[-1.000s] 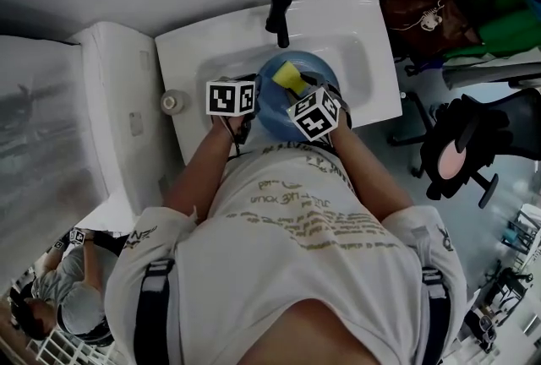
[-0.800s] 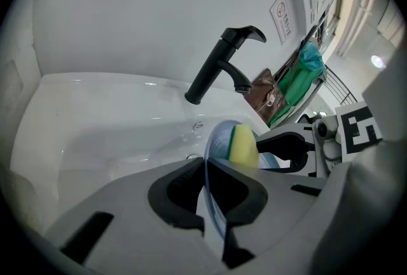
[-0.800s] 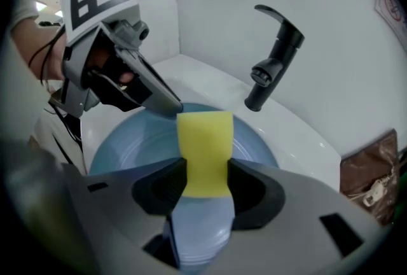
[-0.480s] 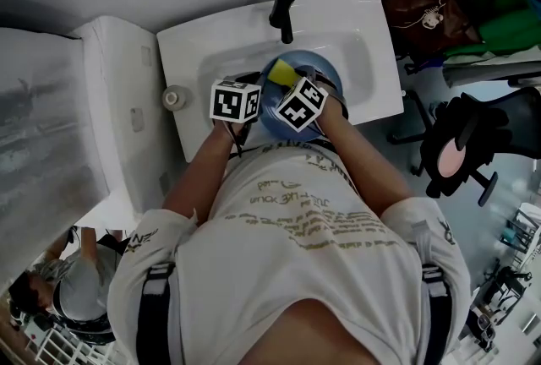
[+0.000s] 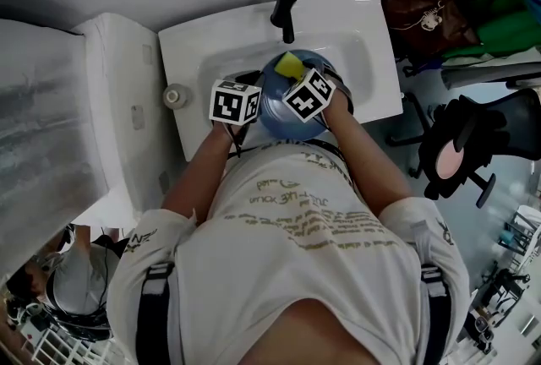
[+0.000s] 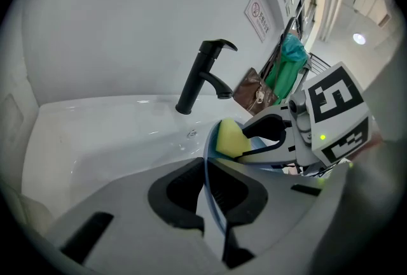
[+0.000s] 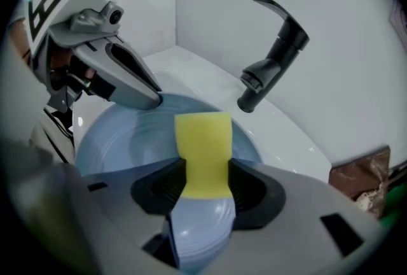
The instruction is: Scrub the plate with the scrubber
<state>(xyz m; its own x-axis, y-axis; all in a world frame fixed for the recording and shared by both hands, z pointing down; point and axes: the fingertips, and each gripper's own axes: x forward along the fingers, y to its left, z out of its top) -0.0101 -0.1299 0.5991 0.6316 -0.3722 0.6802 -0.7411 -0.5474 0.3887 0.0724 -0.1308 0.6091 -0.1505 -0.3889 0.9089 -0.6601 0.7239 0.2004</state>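
Head view: person stands at a white sink [image 5: 372, 68] with a black faucet [image 5: 285, 10]. Blue plate [image 5: 277, 114] sits over the basin, below the faucet. Left gripper [image 5: 252, 84] is at the plate's left edge; right gripper [image 5: 297, 76] is over its far part, with the yellow scrubber [image 5: 291, 63] at its tips.

Left gripper view: jaws nearly pressed together, pinching the plate's thin rim [image 6: 208, 162], which runs edge-on between the pads. Scrubber [image 6: 230, 139] lies against the plate face just beyond, carried by the right gripper [image 6: 275, 137].

Right gripper view: jaws clamped on the scrubber [image 7: 203, 146], squeezed narrow where the pads bite. Its free end lies on the plate face [image 7: 121, 140]. Left gripper [image 7: 137, 92] meets the far rim. Faucet [image 7: 273, 57] stands behind
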